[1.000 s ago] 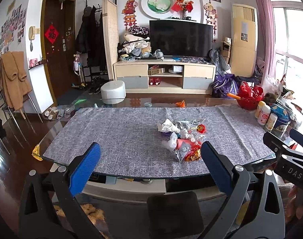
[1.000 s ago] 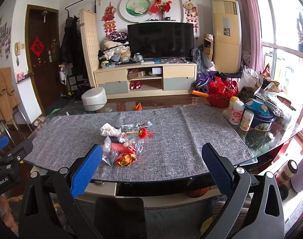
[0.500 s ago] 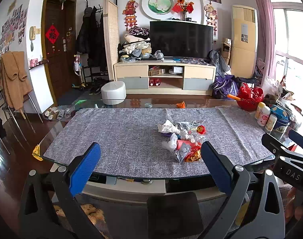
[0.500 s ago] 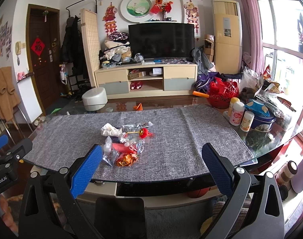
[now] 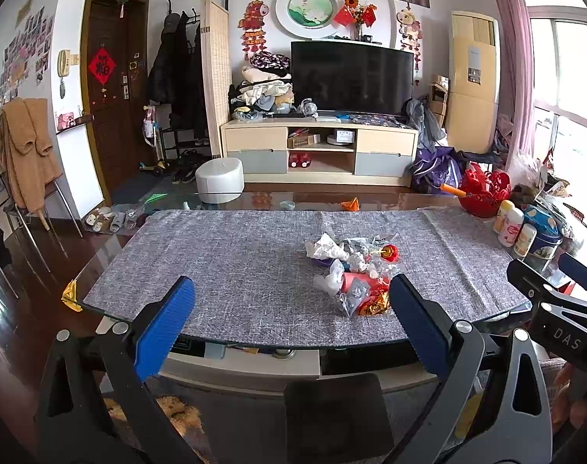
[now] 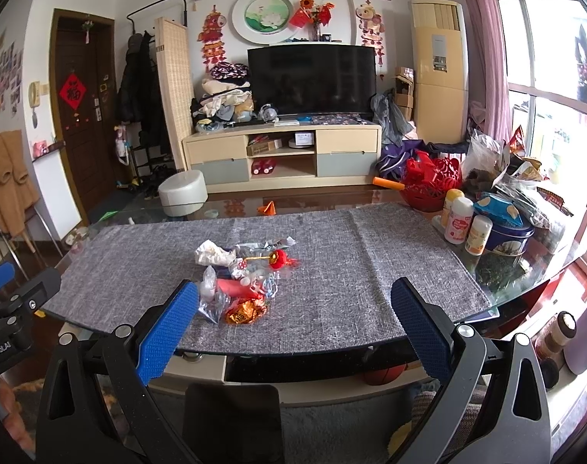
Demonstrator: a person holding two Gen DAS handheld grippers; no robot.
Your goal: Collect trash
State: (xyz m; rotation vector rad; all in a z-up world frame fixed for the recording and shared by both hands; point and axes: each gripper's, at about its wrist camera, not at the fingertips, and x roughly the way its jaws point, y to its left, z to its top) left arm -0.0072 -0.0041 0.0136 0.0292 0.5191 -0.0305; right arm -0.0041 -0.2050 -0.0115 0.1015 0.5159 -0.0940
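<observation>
Left wrist view: the left tongs (image 5: 291, 332) are held spread wide, nothing between their blue pads, short of the near edge of a glass bench (image 5: 100, 266). A grey cloth (image 5: 231, 263) is laid over the bench. A trash pile (image 5: 353, 270) of crumpled paper, foil and red wrappers is seen on the cloth, right of centre, just beyond the right-hand pad. Bottles (image 5: 511, 226) and a blue tin (image 5: 542, 241) are grouped at the bench's right end. The right tongs (image 5: 556, 309) are glimpsed at the right edge.

Right wrist view: the right tongs (image 6: 293, 332) are likewise spread wide and empty, short of the bench (image 6: 525, 266). The trash pile (image 6: 241, 278) is seen on the cloth (image 6: 370, 270), left of centre, just beyond the left-hand pad. The left tongs (image 6: 11, 301) are glimpsed at the left edge.
</observation>
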